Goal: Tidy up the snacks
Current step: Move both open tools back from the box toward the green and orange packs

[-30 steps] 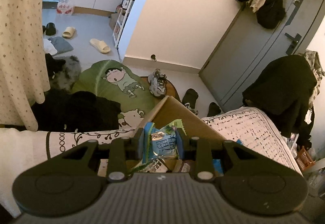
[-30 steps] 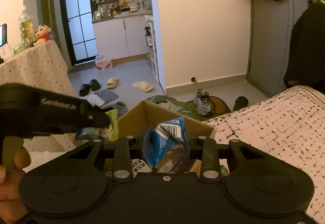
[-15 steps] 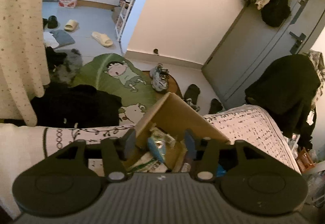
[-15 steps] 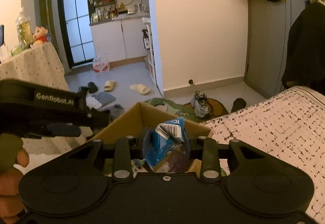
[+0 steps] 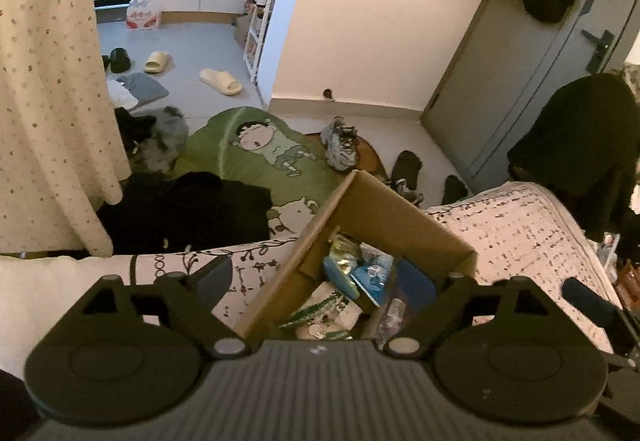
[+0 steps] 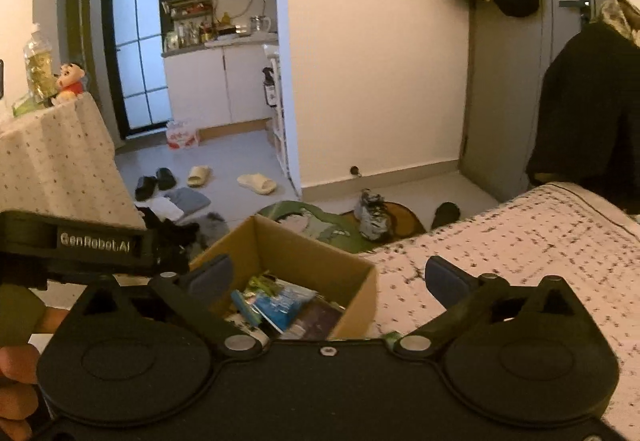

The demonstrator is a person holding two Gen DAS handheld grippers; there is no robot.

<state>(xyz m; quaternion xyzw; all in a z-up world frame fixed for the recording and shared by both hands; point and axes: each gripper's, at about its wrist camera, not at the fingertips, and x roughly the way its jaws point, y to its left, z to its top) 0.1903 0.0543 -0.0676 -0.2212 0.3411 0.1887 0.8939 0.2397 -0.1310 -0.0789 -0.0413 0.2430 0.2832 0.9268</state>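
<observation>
Both tools stand apart and empty after just opening – left tool (image 5: 326, 279), right tool (image 6: 328, 275) – with the cardboard box (image 6: 304, 253) of snack packets (image 6: 280, 303) directly below and ahead of them on the bed (image 6: 520, 237).

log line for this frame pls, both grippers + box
left gripper: open, jaws just opened, empty | right gripper: open, jaws just opened, empty | cardboard box: on bed, snack packets inside
</observation>
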